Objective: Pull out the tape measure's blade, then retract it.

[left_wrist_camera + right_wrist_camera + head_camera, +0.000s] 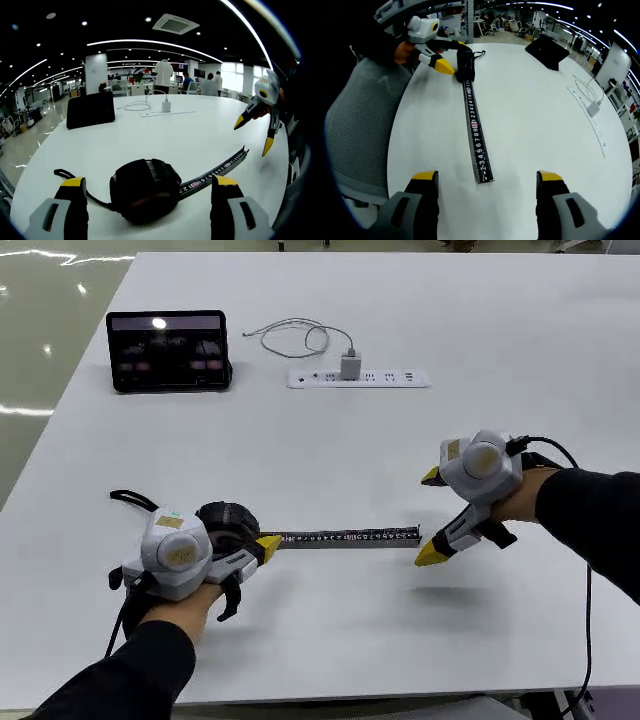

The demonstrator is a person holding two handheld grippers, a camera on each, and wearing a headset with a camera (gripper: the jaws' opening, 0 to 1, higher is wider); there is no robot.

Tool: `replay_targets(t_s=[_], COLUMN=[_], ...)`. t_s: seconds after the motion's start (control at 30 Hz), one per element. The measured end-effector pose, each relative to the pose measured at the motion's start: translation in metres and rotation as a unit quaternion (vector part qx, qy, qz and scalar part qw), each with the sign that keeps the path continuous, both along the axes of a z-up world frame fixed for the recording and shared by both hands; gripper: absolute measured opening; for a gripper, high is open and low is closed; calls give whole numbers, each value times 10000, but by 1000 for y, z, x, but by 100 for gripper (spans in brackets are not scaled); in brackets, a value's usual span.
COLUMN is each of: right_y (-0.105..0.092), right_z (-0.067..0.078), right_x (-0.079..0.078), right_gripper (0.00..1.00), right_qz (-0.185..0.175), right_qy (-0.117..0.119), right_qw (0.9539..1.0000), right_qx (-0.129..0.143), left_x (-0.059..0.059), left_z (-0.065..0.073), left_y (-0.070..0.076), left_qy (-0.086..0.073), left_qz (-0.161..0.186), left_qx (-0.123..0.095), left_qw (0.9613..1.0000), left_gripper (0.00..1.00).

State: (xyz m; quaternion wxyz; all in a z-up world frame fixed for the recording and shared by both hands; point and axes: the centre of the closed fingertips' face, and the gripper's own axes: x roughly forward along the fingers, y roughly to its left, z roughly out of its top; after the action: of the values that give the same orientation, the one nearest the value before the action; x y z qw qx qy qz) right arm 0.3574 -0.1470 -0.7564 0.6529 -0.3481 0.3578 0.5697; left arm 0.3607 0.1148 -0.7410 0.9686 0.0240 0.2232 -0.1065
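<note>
Tape measure [228, 528]: one; blade [345, 536]: one

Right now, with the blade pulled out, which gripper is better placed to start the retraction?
Right, probably. The right gripper, jaws open, straddles the blade at its free end, ready to guide it back; the left gripper, jaws open, flanks the case, better for steadying it.

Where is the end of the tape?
In the head view the tape's end lies flat on the table, right of centre, close beside the open right hand-held gripper.
</note>
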Motion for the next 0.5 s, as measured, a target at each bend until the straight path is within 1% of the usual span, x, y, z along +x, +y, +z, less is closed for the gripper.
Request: replay_targets(t_s=[0.03, 0.1, 0.13, 0.2, 0.27, 0.3, 0.33, 0.37, 0.43, 0.5], right_y=[-1, -1, -1, -2, -1, -1, -2, -3, -2, -3], right_z=[-4, -10, -12, -16, -21, -23, -25, -27, -30, -33], right_x=[0, 1, 2, 4, 6, 7, 7, 6, 4, 5], right_gripper=[74, 74, 72, 64, 60, 57, 51, 43, 39, 34], right_qz=[20, 63, 83, 166, 201, 204, 217, 252, 260, 299], right_qy=[19, 25, 20, 16, 41, 79, 152, 218, 221, 257], right_qw=[10000, 9999, 9998, 9996, 9996, 9995, 9993, 9991, 9989, 9987], right_qx=[-92, -156, -164, -206, -219, -232, -257, -273, -313, -328], left_x=[1, 1, 0, -2, -4, -4, -4, -5, -6, -5], left_z=[1, 0, -1, -3, -6, -6, -7, -6, -7, -6], left_y=[-1, -1, -2, -4, -4, -4, -4, -5, -6, -7], left_qy=[-11, -17, -13, 26, 58, 61, 81, 95, 84, 81], left_qz=[-13, 6, 17, -24, -60, -55, -31, -15, -65, -44], left_qx=[1, -8, -22, -52, 3, -5, -61, -100, -36, -92], left_qw=[10000, 10000, 10000, 10000, 10000, 10000, 9999, 9999, 9999, 9999], left_gripper=[100, 100, 100, 100, 100, 100, 100, 100, 100, 100])
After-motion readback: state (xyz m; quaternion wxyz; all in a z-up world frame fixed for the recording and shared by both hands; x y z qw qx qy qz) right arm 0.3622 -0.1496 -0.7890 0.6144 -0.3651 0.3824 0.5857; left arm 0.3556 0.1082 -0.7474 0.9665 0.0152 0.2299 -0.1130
